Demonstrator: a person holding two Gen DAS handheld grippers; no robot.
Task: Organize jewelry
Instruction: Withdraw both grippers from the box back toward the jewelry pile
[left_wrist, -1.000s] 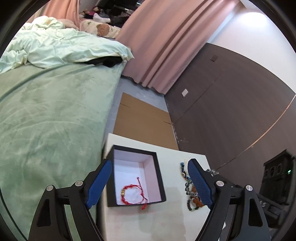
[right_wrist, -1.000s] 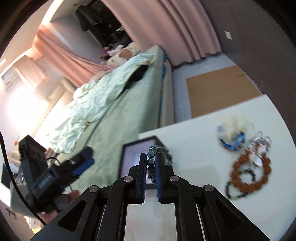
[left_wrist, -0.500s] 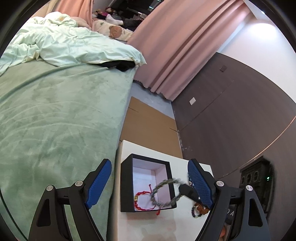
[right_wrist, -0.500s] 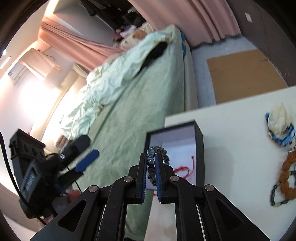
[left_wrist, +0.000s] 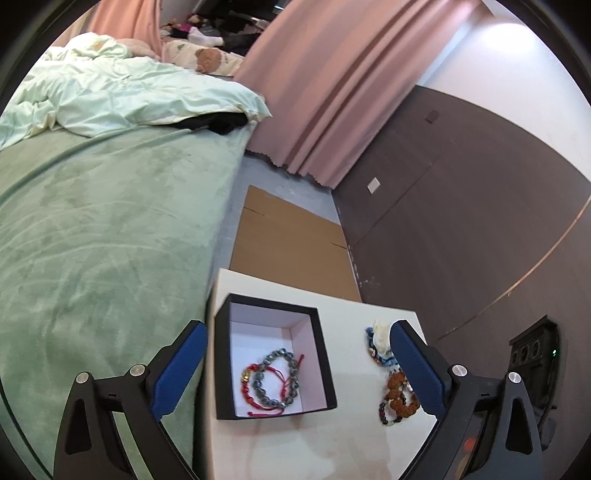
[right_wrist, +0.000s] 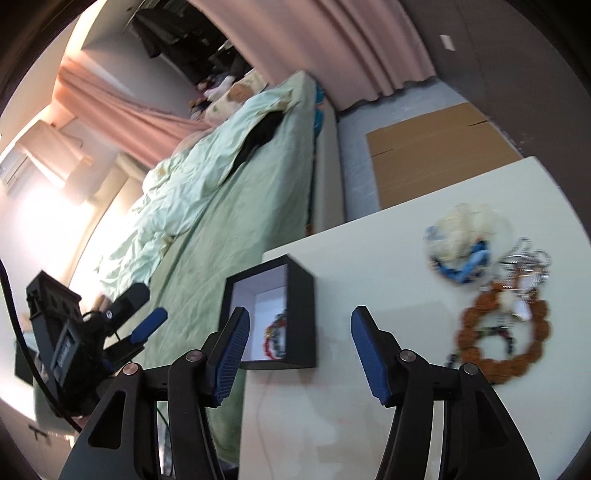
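A black box (left_wrist: 271, 301) with a pale lining sits on the white table (left_wrist: 295, 443) near its left edge. A grey bead bracelet (left_wrist: 277, 380) lies inside it on a red cord bracelet (left_wrist: 253, 384). My left gripper (left_wrist: 297, 326) hovers in front of the box, jaws opening wide and holding nothing. In the right wrist view my right gripper (right_wrist: 300, 312) is near the box (right_wrist: 306, 280), jaws opening, with nothing between them. The bracelets (right_wrist: 275, 332) show inside the box. The left gripper (right_wrist: 147, 325) is also seen there, at the left over the bed.
Right of the box lie a blue-and-white bracelet (left_wrist: 380, 343), a brown bead bracelet (left_wrist: 400, 391), a dark bead strand (left_wrist: 386, 410) and a silver chain (right_wrist: 524, 258). A green bed (left_wrist: 92, 240) borders the table's left side. Flat cardboard (left_wrist: 288, 240) lies on the floor beyond.
The right gripper, shut on the grey bead bracelet before, has opened; the bracelet now lies in the box. The right gripper has drawn back from over the box.
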